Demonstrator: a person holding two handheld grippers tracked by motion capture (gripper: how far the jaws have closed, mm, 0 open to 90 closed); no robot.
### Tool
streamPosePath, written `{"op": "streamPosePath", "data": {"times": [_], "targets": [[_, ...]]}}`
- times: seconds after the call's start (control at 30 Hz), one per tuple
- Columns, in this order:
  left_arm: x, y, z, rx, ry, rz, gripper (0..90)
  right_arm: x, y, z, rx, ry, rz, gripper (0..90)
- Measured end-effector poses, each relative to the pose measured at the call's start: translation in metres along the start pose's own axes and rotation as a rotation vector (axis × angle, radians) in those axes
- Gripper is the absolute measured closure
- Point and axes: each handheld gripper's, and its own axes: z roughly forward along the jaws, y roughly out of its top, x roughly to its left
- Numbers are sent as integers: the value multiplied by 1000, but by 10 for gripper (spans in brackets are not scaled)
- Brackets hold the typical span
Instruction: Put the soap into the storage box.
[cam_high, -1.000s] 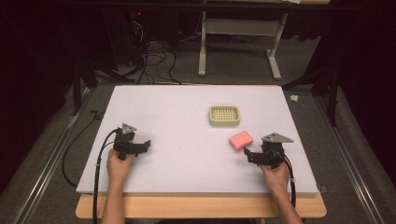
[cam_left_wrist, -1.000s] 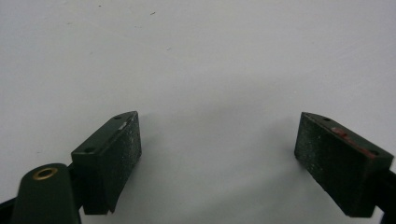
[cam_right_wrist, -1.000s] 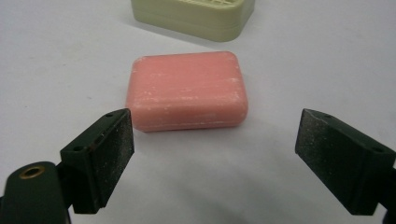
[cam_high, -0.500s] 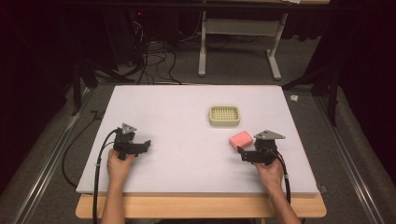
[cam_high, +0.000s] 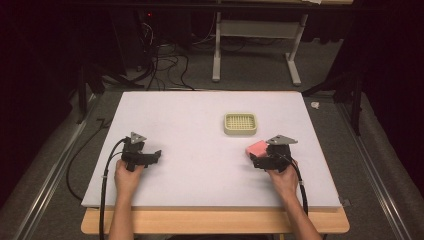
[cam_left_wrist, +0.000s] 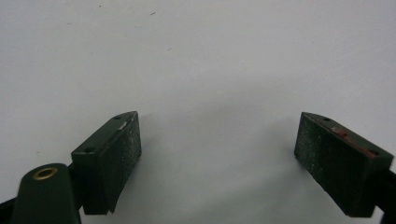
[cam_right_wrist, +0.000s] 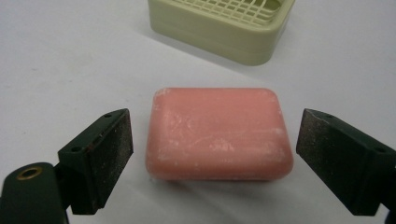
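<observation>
Straddling the pink soap bar on the white table, right gripper spread wide, not touching it, near the grid tray; left gripper released, holding nothing.

The right gripper is now forward and left of its earlier spot, its spread jaws flanking the pink soap

1 pink soap, 1 grid tray, 2 grippers.
</observation>
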Motion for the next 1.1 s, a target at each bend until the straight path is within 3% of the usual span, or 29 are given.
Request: {"op": "streamPosePath", "data": {"times": [0.4,0.53,1.1], "targets": [[0,0,0,0,0,0,151,-2,-4,19,43,-3,15,116],[0,0,0,0,0,0,152,1,-5,27,79,-26,7,128],[0,0,0,0,0,0,152,1,-5,26,81,-41,14,138]]}}
